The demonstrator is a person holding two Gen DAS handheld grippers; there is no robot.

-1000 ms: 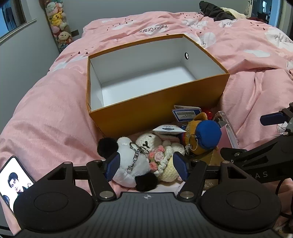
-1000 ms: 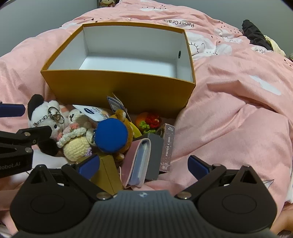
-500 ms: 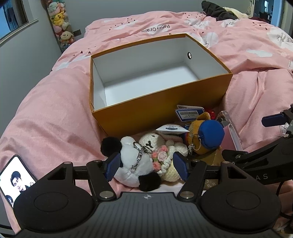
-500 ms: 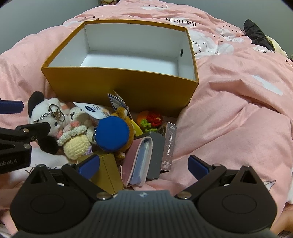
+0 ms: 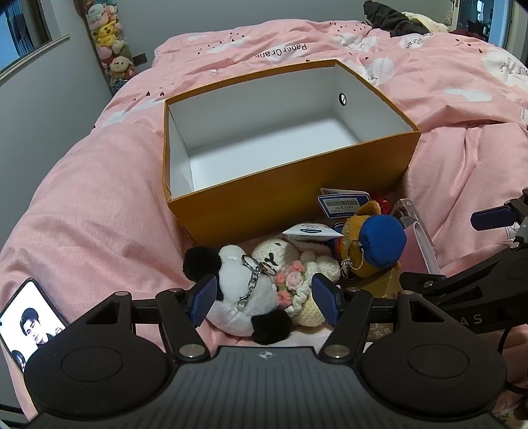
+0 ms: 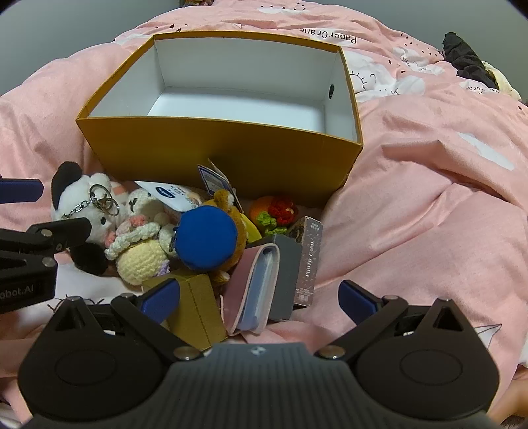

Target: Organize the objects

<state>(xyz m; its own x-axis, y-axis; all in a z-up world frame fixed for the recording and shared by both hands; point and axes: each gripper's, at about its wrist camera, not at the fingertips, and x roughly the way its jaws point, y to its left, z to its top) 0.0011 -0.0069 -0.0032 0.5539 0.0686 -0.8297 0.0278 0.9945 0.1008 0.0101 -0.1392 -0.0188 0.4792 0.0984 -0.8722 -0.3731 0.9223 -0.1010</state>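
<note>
An open orange box [image 5: 297, 194] with a bare white inside stands on the pink bed; it also shows in the right wrist view [image 6: 231, 155]. A pile of small things lies in front of it. My left gripper [image 5: 264, 298] is open, its pads on either side of a panda plush [image 5: 237, 290] and a crocheted cream doll [image 5: 297, 283]. My right gripper [image 6: 259, 300] is open wide over a pink wallet [image 6: 254, 290], a grey box [image 6: 285, 274] and a gold box [image 6: 194, 307]. A brown plush with a blue cap [image 6: 208, 237] lies in the middle.
A phone [image 5: 29, 323] with a lit screen lies at the left on the pink duvet [image 5: 99, 204]. A crocheted orange and red toy [image 6: 274, 211] and a photo card box [image 6: 308, 260] lie by the box corner. Dark clothes [image 5: 392, 16] lie far back.
Both grippers have drawn back and up a little, so the box and pile sit slightly farther away. Nothing was gripped or moved.
</note>
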